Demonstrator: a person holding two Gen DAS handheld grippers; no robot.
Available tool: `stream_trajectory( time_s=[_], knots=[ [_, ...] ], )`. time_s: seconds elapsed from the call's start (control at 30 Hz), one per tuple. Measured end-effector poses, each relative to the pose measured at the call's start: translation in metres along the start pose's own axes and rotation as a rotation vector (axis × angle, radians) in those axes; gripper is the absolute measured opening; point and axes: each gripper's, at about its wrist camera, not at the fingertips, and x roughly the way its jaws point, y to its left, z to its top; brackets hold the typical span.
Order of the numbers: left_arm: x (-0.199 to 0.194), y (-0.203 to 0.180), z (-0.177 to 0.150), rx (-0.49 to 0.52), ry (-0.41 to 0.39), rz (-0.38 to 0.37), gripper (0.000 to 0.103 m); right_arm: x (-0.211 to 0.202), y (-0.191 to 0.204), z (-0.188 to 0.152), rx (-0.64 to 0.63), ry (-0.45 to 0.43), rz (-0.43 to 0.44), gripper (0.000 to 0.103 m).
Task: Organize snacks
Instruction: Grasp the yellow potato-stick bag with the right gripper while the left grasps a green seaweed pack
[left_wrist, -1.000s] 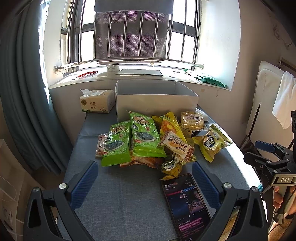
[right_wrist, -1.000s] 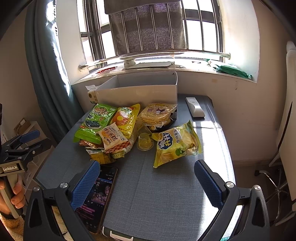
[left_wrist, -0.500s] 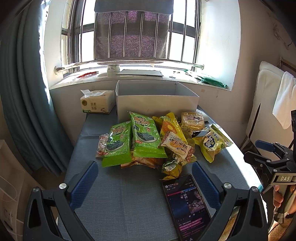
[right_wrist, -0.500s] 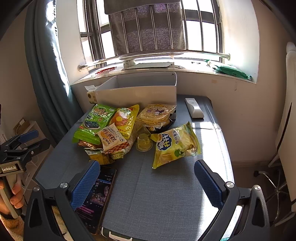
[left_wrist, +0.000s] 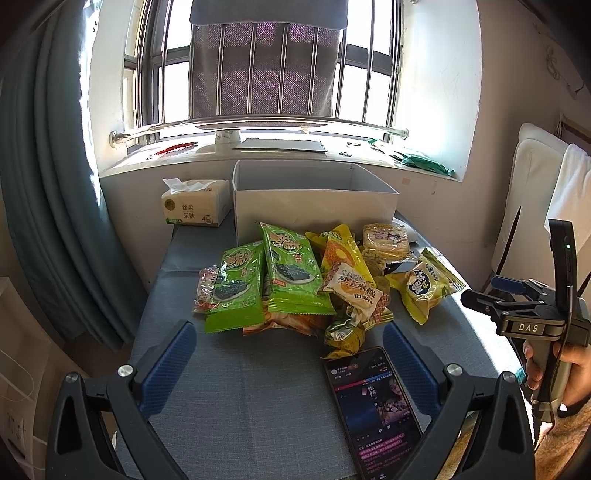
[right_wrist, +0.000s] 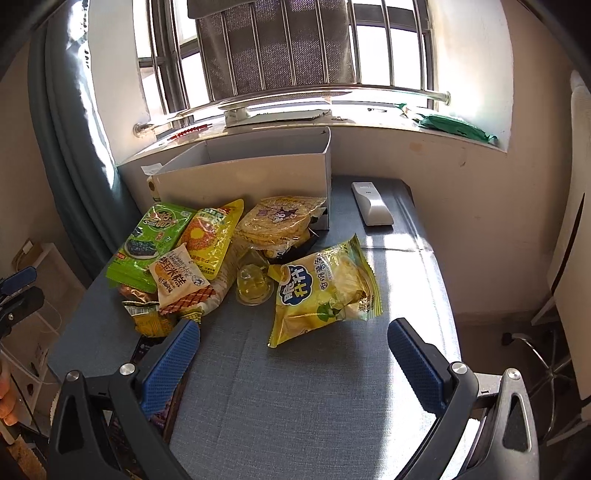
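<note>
**Yellow chip bag sits dead ahead of my right claw**

I start with the table (right_wrist: 314, 406), grey cloth, and the white box (right_wrist: 243, 177) standing open-topped at its far edge under the window. The snack pile (left_wrist: 295, 284) lies heaped just in front of the box wall. Nothing is in the box that I can see, so I judge the sorting not yet begun.

The relation that matters: the yellow chip bag (right_wrist: 325, 291) lies apart from the heap on its right side, straight ahead of my right gripper (right_wrist: 291, 362) and centred between its blue pads. Its long axis runs diagonally, near-left corner toward me, far-right corner toward the box. My right hand is clearly nearer to it; from the left gripper (left_wrist: 288, 358) it lies far off to the right, past the phone (left_wrist: 373, 406).

Both claws are spread wide with nothing held.

The left wrist view shows the two green seaweed packs (left_wrist: 266, 280) side by side, the tissue pack (left_wrist: 194, 203) left of the box, and the right tool gripped in a hand (left_wrist: 554, 373) beyond the table edge. The right wrist view alone shows the small jelly cup (right_wrist: 255, 284) just left of the chip bag, touching or nearly so, and the white remote (right_wrist: 371, 203) right of the box. I'd watch that cup when closing on the bag.
</note>
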Motion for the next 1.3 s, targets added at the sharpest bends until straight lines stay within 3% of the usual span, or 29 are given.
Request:
stream_trajectory(
  time_s=[0.2,0.7,0.73,0.77,0.8,0.9,0.93,1.1,1.3],
  knots=[
    [0.001,0.005,-0.001,-0.01,0.006,0.008,0.103,0.067,-0.021,0.017,-0.018,0.071,-0.059,0.103],
    [0.004,0.014,-0.001,-0.018,0.012,0.014,0.103,0.117,-0.035,0.022,0.049,0.159,0.053,0.103],
    [0.005,0.013,0.0,-0.017,0.013,0.016,0.103,0.119,-0.036,0.021,0.06,0.173,0.082,0.099],
    [0.006,0.014,0.0,-0.017,0.014,0.013,0.103,0.12,-0.036,0.021,0.073,0.179,0.14,0.079],
    [0.007,0.014,0.0,-0.019,0.015,0.01,0.103,0.119,-0.038,0.021,0.094,0.183,0.201,0.056],
    [0.011,0.014,0.003,-0.015,0.019,0.001,0.103,0.108,-0.033,0.02,0.07,0.173,0.163,0.051],
    [0.013,0.015,0.005,-0.012,0.018,-0.003,0.103,0.103,-0.033,0.019,0.077,0.165,0.186,0.048],
    [0.037,0.02,0.023,-0.014,0.048,-0.038,0.103,0.057,-0.04,0.015,0.112,0.081,0.152,0.047],
    [0.097,0.023,0.053,-0.018,0.145,-0.045,0.102,-0.001,-0.045,0.01,0.158,-0.013,0.202,0.047]
  ],
)
